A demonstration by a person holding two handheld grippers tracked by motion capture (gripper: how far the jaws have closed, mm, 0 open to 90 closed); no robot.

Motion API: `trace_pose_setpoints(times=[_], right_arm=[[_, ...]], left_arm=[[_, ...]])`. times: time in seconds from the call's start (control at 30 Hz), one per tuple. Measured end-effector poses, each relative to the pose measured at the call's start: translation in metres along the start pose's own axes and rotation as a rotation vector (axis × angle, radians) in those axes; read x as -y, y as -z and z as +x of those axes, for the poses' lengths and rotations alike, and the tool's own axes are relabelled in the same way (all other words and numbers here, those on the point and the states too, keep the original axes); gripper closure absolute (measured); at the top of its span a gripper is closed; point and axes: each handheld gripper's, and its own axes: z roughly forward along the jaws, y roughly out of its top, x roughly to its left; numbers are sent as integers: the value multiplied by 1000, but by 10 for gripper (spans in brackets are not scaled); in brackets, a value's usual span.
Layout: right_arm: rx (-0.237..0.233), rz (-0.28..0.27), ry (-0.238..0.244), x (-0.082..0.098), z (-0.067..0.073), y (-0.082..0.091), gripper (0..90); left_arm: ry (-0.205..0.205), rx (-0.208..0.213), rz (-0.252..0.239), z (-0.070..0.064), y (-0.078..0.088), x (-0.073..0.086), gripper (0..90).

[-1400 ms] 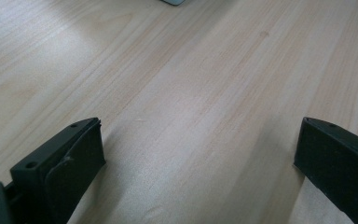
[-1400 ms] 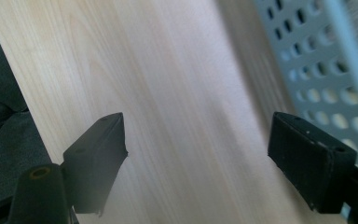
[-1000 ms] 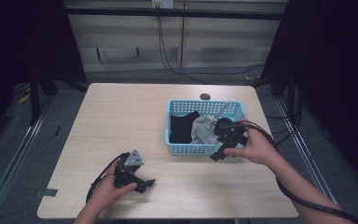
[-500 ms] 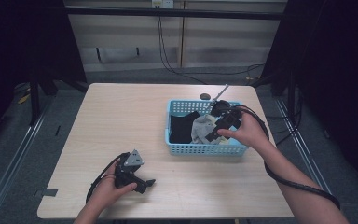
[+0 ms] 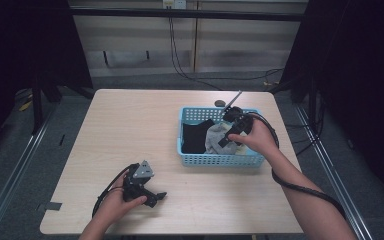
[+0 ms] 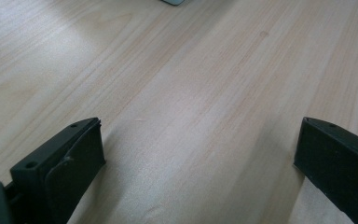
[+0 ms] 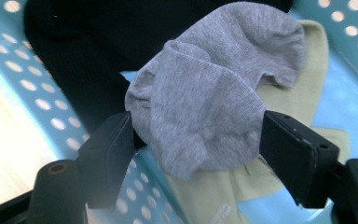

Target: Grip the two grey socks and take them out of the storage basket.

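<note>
Right now the grey sock [image 7: 205,98] is lying crumpled in the blue basket [image 5: 220,160], on top of a pale yellowish sock [image 7: 303,93] and just beside a black garment [image 7: 84,51], and it is bulging up directly between the two jaws of the right gripper [image 7: 198,140]. Its bunched body is running away from that gripper, so its long axis is crossing the line between the jaws rather than following it. The jaws have just been closing with the sock between them; they are standing fairly wide, their inner faces flanking the fabric at either side, and whether the pads are already pressing on it is hard to tell. In the high view the right gripper [image 5: 228,137] is reaching down into the basket at the far right of the bench [image 5: 130,125], clearly the nearer one. The left gripper [image 5: 152,195] is resting wide open and empty on the bench near the front edge, well apart from the basket.
</note>
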Motion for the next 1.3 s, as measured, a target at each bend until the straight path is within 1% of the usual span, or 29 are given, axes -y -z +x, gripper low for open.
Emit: trace_pose_setpoints(times=[0.07,0.2,0.3,0.33,0.37,0.4,0.43,0.47,0.5,0.53,0.57,0.63,0.67,0.7,0.73,0.77,0.87,0.93,0.97,1.0,1.07,1.17,1.2,1.23,1.3], right_arm=[[4,3,-9,-1,-1,-6,282],[-7,8,-28,-2,-3,-18,292],[-8,12,-28,-4,-3,-26,303],[-9,15,-34,-5,-2,-32,315],[-9,15,-34,-5,-2,-32,315],[-10,13,-31,-6,-2,-34,333],[-15,21,-37,-6,-1,-37,340],[-15,18,-28,-6,-1,-41,343],[-9,29,-29,-6,0,-45,393],[-9,29,-29,-6,0,-45,393],[-12,36,-26,-7,1,-47,450],[17,47,-8,-7,3,-49,560],[18,53,-6,-7,3,-49,635],[18,67,-10,-7,2,-45,737],[10,64,-14,-7,1,-44,752],[0,67,-13,-7,-1,-42,762],[-2,68,-15,-6,-3,-37,779],[-14,65,-19,-5,-4,-31,787],[-11,70,-9,-4,-5,-28,790],[-14,74,-9,-4,-5,-25,792],[-22,64,-6,-3,-6,-19,794],[-26,65,-4,-2,-5,-12,796],[-24,67,6,-2,-6,-9,797],[-28,59,6,-2,-6,-8,797],[-33,62,12,-3,-6,-3,797]], left_arm=[[0,0,0,0,0,0,6],[0,0,0,0,0,0,6],[0,1,0,0,0,0,6],[0,1,-1,0,0,0,6],[0,1,0,0,0,0,6],[0,0,0,0,0,0,6],[1,0,0,0,0,0,6],[0,0,0,0,0,0,6],[-10,1,8,1,0,0,6],[-9,1,7,1,0,0,6],[-9,1,7,1,0,0,6],[-9,1,7,1,0,0,6],[-9,1,7,1,0,0,6],[-9,1,7,1,0,0,6],[-1,1,1,0,0,0,6],[-1,1,1,0,0,0,6],[-1,1,1,0,0,0,6],[-1,1,1,0,0,0,6],[1,1,0,0,0,0,6],[-1,1,1,0,0,0,6],[0,1,1,0,0,0,6],[-2,0,0,0,0,0,6],[-2,0,-1,0,0,0,6],[-1,0,0,0,0,0,6],[-2,1,-1,0,0,0,6]])
